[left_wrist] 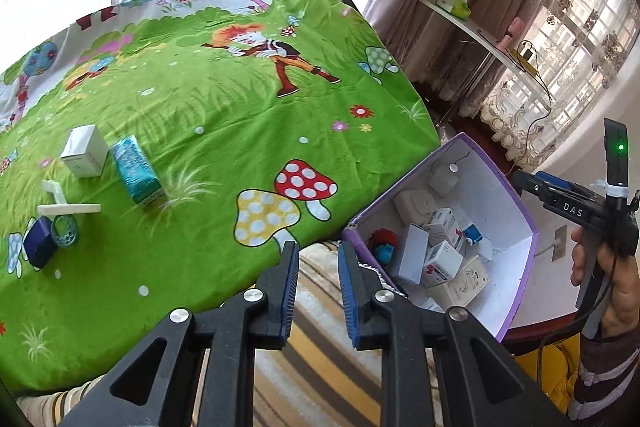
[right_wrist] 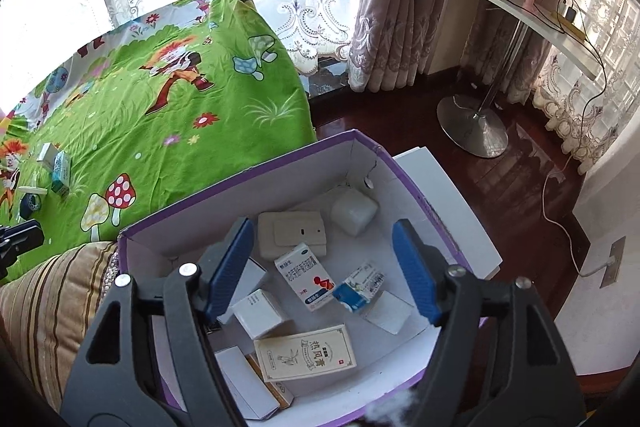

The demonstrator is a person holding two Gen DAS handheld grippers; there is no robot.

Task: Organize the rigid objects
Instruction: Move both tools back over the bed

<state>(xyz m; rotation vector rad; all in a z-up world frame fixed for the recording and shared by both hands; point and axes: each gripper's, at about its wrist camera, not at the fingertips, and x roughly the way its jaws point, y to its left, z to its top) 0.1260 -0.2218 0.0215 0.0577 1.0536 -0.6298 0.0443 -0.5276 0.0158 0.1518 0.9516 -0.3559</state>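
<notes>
A purple storage box (right_wrist: 460, 227) with a white inside holds several small cartons; it also shows in the left wrist view (left_wrist: 520, 211). My right gripper (right_wrist: 324, 267) is open and empty, hovering just above the box's contents. My left gripper (left_wrist: 318, 267) is open and empty over the striped cushion at the bed's edge, left of the box. On the green bedspread (left_wrist: 240, 107) lie a white box (left_wrist: 85, 151), a teal box (left_wrist: 136, 171), a white plastic piece (left_wrist: 64, 205), a teal ring (left_wrist: 66, 231) and a dark blue box (left_wrist: 39, 242).
A striped cushion (right_wrist: 44, 299) lies between the bed and the box. A white shelf table (right_wrist: 520, 7) on a metal stand (right_wrist: 472, 127) stands by the curtains. A cable runs across the dark wooden floor (right_wrist: 532, 183) to a wall socket.
</notes>
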